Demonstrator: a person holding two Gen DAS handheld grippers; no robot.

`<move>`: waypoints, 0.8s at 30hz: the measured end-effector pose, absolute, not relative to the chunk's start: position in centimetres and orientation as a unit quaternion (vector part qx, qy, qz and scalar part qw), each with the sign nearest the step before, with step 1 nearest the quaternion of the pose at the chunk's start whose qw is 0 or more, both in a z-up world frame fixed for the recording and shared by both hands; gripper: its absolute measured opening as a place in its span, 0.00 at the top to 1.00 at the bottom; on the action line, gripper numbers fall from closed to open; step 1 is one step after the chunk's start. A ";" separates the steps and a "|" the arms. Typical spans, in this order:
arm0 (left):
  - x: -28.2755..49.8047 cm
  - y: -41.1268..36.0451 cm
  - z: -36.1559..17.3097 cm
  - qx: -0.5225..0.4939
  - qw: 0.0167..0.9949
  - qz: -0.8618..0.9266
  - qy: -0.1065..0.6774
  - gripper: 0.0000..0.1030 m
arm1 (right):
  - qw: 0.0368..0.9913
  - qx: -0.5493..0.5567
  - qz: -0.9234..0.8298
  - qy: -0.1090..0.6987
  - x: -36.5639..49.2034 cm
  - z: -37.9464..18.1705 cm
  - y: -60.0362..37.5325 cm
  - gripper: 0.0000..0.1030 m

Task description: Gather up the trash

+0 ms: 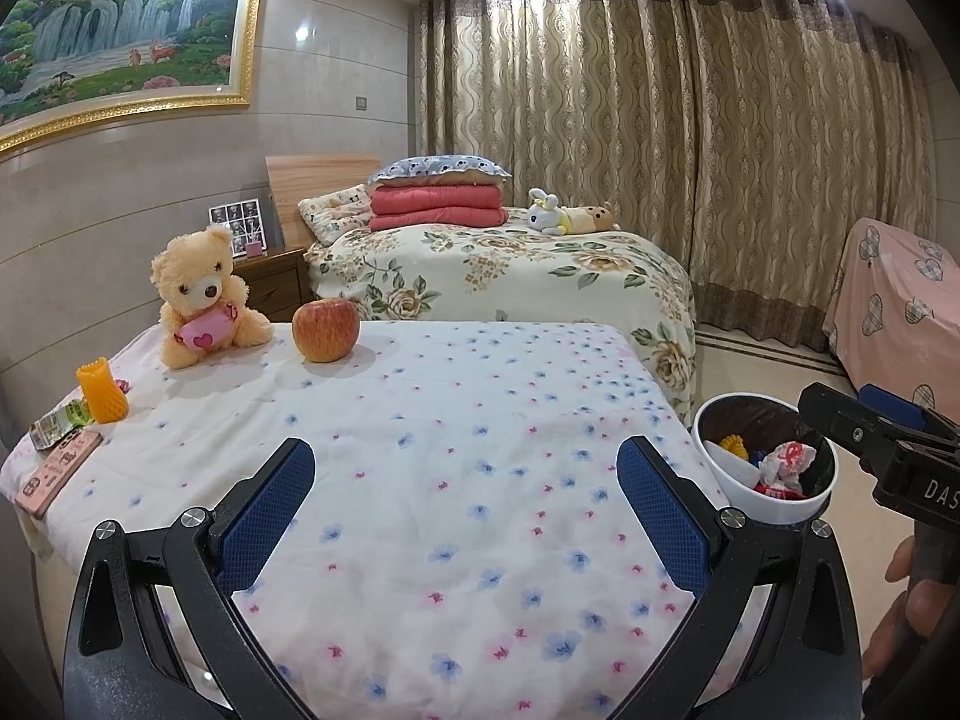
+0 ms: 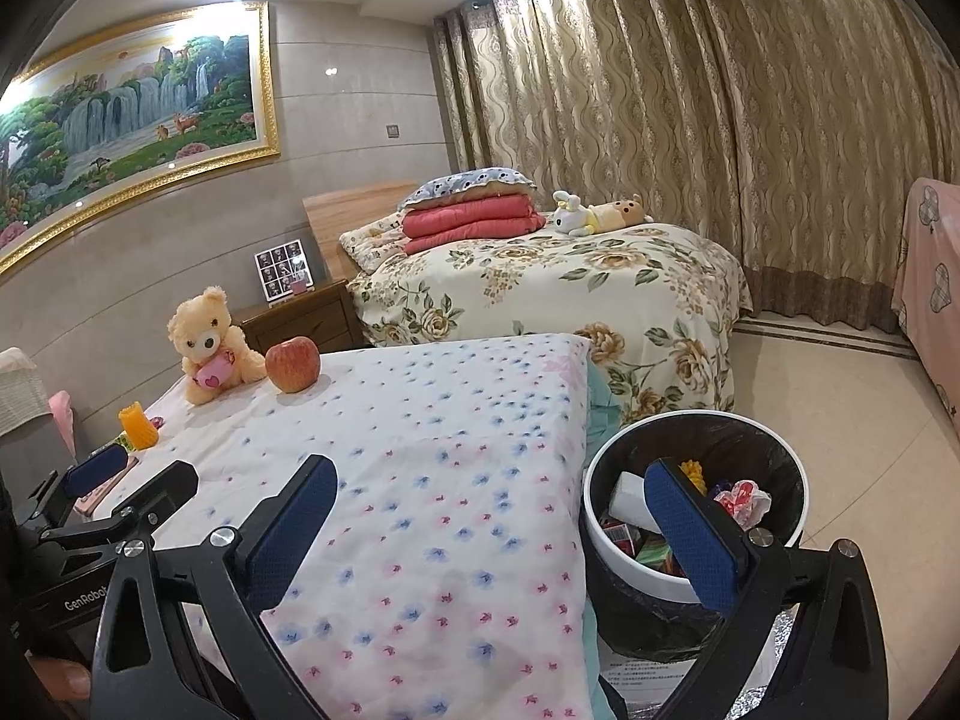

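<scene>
A white bin with a black liner (image 1: 780, 507) (image 2: 606, 534) stands on the floor at the table's right and holds several wrappers and boxes. On the table's left edge lie an orange foam fruit net (image 1: 103, 391) (image 2: 139, 426), a green-and-white wrapper (image 1: 60, 423) and a pink flat packet (image 1: 57, 468). My left gripper (image 1: 465, 480) is open and empty over the floral tablecloth (image 1: 456, 420). My right gripper (image 2: 492, 501) is open and empty, its right finger over the bin. The right gripper also shows at the right edge of the left wrist view (image 1: 882, 438).
A teddy bear (image 1: 201, 294) (image 2: 210, 342) and an apple (image 1: 326, 329) (image 2: 293, 363) sit at the table's far side. Behind it are a flowered bed (image 1: 510, 270), a wooden nightstand (image 1: 273, 282), curtains and a pink-covered piece of furniture (image 1: 894, 300) at right.
</scene>
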State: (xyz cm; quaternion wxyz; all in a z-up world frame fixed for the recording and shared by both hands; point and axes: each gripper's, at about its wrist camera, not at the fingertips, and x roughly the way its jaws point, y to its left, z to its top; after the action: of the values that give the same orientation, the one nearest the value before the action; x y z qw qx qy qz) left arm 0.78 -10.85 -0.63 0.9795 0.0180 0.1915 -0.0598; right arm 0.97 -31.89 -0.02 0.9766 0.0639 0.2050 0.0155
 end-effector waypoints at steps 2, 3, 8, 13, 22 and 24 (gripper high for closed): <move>0.8 -10.8 -0.6 0.018 0.980 -0.060 0.191 0.00 | 0.977 0.063 0.016 0.205 1.0 0.0 -31.9 0.00; 0.8 -10.8 -0.6 0.018 0.980 -0.060 0.191 0.00 | 0.977 0.063 0.016 0.205 1.0 0.0 -31.9 0.00; 0.8 -10.9 -0.7 0.018 0.979 -0.062 0.193 0.00 | 0.977 0.064 0.016 0.205 1.0 0.0 -31.9 0.00; 0.9 -10.9 -0.7 0.018 0.979 -0.063 0.194 0.00 | 0.977 0.063 0.016 0.205 1.0 0.0 -31.9 0.00; 1.0 -10.9 -0.7 0.018 0.978 -0.063 0.196 0.00 | 0.976 0.064 0.017 0.205 1.0 0.0 -31.9 0.00; 0.9 -10.9 -0.7 0.018 0.979 -0.063 0.195 0.00 | 0.977 0.064 0.016 0.205 1.0 0.0 -31.9 0.00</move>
State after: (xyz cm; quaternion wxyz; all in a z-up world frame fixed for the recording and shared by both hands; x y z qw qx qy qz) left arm 0.94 -10.93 -0.74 0.9785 0.0181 0.1953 -0.0631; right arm 0.99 -31.88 -0.01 0.9765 0.0637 0.2052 0.0161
